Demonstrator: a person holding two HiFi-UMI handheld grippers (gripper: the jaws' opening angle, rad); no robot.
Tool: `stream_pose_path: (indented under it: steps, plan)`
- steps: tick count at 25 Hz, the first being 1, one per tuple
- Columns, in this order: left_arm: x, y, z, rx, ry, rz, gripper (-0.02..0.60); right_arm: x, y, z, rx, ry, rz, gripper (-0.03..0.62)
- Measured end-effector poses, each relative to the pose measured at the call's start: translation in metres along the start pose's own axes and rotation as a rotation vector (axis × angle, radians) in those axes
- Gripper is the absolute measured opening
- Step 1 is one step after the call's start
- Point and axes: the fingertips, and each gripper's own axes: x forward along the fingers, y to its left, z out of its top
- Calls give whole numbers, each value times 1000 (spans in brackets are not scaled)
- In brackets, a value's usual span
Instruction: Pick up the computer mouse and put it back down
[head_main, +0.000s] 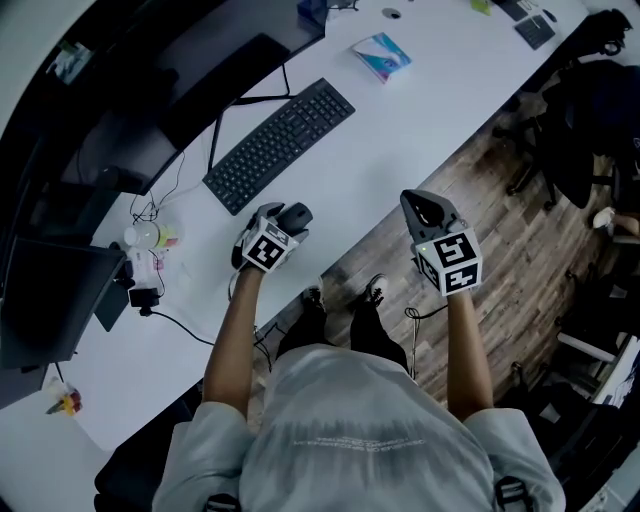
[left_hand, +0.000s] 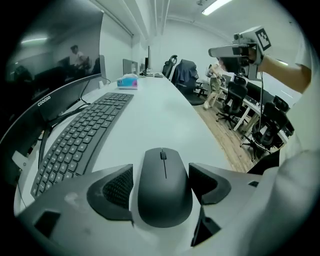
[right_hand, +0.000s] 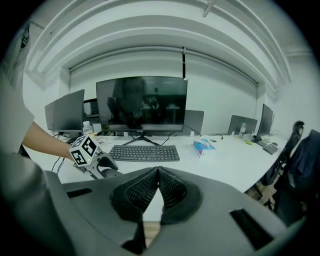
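A dark grey computer mouse (left_hand: 165, 187) sits between the jaws of my left gripper (left_hand: 161, 176), whose ribbed pads (left_hand: 116, 187) press close against its two sides. In the head view this mouse (head_main: 298, 213) is low at the white desk's (head_main: 400, 130) near edge, in front of the left gripper (head_main: 288, 217); whether it rests on the desk I cannot tell. My right gripper (head_main: 428, 208) hangs over the wooden floor right of the desk. Its pads (right_hand: 145, 190) meet, with nothing between them, and the gripper (right_hand: 159, 175) faces the desk.
A black keyboard (head_main: 280, 143) lies just beyond the mouse, with a dark monitor (head_main: 170, 70) behind it. A blue tissue box (head_main: 381, 55) sits farther along the desk. Cables and a small bottle (head_main: 142, 238) lie left. Office chairs (head_main: 590, 110) stand at right.
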Motion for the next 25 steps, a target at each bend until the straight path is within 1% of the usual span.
stream_pose_path:
  steps: [2,6,7,9,13,15,16,19,23,25]
  plan:
    - [5,-1,-3,2,8,5,322,-1,-3,-3,7,5,-4,2]
    - [5,2,-3,-8,-14,31,320,-3,-8,-8,23,10,-18,2]
    - [5,2,-3,-6,-19,33,317,-4,-8,-8,28,10,-23,2]
    - [4,1,-4,-1,-27,33,291,-5,-9,-8,33,8,-32,2]
    - [6,1,-4,25,-34,34,288,-12,-11,-5,36,1,-53,2]
    - [3,4,1,31,-52,38,288,-17,-13,-4,38,-7,-68,2]
    - [-2,5,6,22,-63,38,288,-20,-15,-2,38,-12,-76,2]
    - [-19,11,29,-7,-128,53,288,-31,-20,1,44,-32,-104,2]
    - [-50,27,70,-30,-266,107,288,-49,-31,5,51,-59,-148,2]
    - [-69,30,94,-27,-327,136,288,-59,-38,9,42,-69,-169,2]
